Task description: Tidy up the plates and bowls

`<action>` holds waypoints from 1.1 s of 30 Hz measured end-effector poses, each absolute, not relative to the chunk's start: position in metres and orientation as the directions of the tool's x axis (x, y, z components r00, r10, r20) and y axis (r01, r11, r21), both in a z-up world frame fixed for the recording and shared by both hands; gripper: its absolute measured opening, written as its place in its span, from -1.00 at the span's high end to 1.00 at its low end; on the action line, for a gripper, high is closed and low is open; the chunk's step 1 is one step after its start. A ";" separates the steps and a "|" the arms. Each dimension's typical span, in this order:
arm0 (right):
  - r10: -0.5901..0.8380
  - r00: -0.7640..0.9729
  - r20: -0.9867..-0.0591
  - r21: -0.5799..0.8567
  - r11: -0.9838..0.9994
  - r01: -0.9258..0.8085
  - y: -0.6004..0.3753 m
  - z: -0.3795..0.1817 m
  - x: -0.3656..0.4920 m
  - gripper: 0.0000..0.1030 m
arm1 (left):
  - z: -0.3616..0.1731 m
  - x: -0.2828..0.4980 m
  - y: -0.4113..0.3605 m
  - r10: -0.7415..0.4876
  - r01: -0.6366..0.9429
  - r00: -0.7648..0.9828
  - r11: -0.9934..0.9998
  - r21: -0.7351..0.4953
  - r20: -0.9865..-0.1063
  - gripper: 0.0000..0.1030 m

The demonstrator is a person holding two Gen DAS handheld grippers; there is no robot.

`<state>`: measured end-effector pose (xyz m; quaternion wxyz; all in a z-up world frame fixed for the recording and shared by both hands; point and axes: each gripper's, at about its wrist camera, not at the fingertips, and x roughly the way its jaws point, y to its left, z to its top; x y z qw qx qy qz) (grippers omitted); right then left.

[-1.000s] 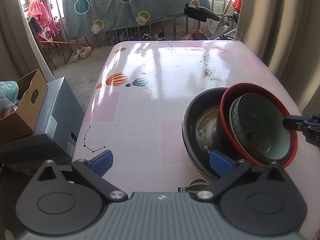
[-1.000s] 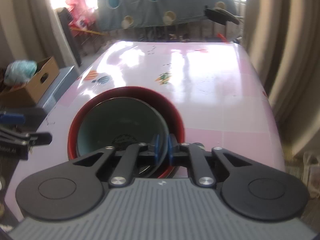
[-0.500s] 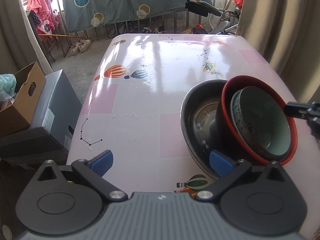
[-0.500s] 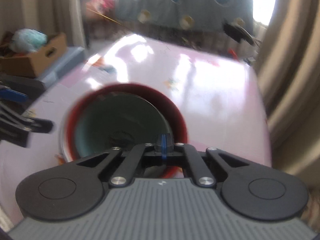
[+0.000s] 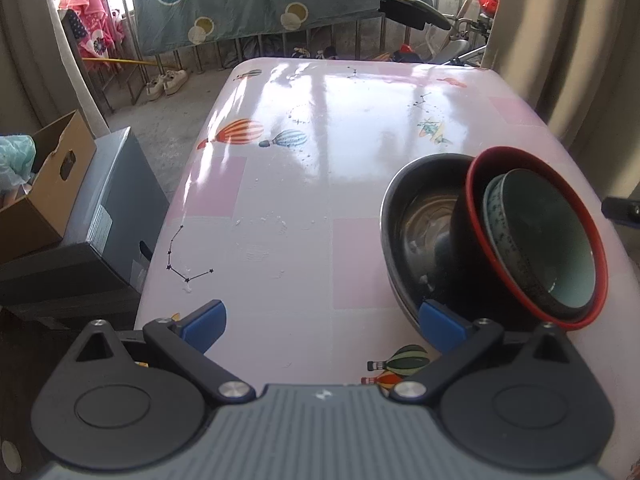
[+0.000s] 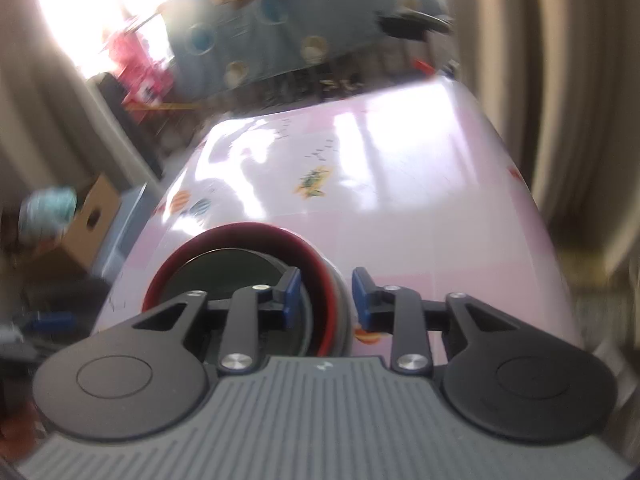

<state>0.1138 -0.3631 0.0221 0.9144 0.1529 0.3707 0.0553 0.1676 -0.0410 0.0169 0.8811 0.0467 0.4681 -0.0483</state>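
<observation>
Three bowls sit nested near the right edge of the bench (image 5: 320, 128), toward its near end: a steel bowl (image 5: 404, 216) flat on the surface, a red-rimmed black bowl (image 5: 600, 264) leaning inside it, and a pale green bowl (image 5: 544, 240) tilted within that one.

The left gripper (image 5: 322, 322) is spread wide and holds nothing; its right finger lies just beside the steel bowl's near wall. The right gripper (image 6: 322, 294) is parted to a middling width, also holding nothing, with its left finger over the green bowl's inside and its right finger outside the stack, so the rims stand between the pads without being pinched.

My judgement is that the danger lies in the lean. The two inner bowls are not seated level, so a nudge from either finger, or a one-sided pull on the red rim, could slide them against the steel and tip them toward the bench's right edge, which is close.

Only the left wrist view shows the steel bowl's hollow, the tilt of the stack, and a cardboard box (image 5: 44, 200) on the floor beyond the left edge. Only the right wrist view, though blurred, shows how the right gripper straddles the rims.
</observation>
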 end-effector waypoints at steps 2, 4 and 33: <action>0.232 0.706 -0.670 0.364 0.930 0.040 -0.367 0.009 0.112 0.45 | 0.016 0.168 -0.040 -0.038 0.124 0.555 0.992 0.038 -0.831 -1.00; 0.267 0.688 -0.675 0.411 0.910 0.050 -0.366 -0.005 0.111 0.45 | 0.016 0.167 -0.038 -0.034 0.119 0.555 0.992 0.039 -0.831 -1.00; 0.344 0.644 -0.684 0.476 0.879 0.037 -0.347 -0.033 0.131 0.40 | 0.011 0.165 -0.035 -0.021 0.097 0.538 0.995 0.037 -0.842 -1.00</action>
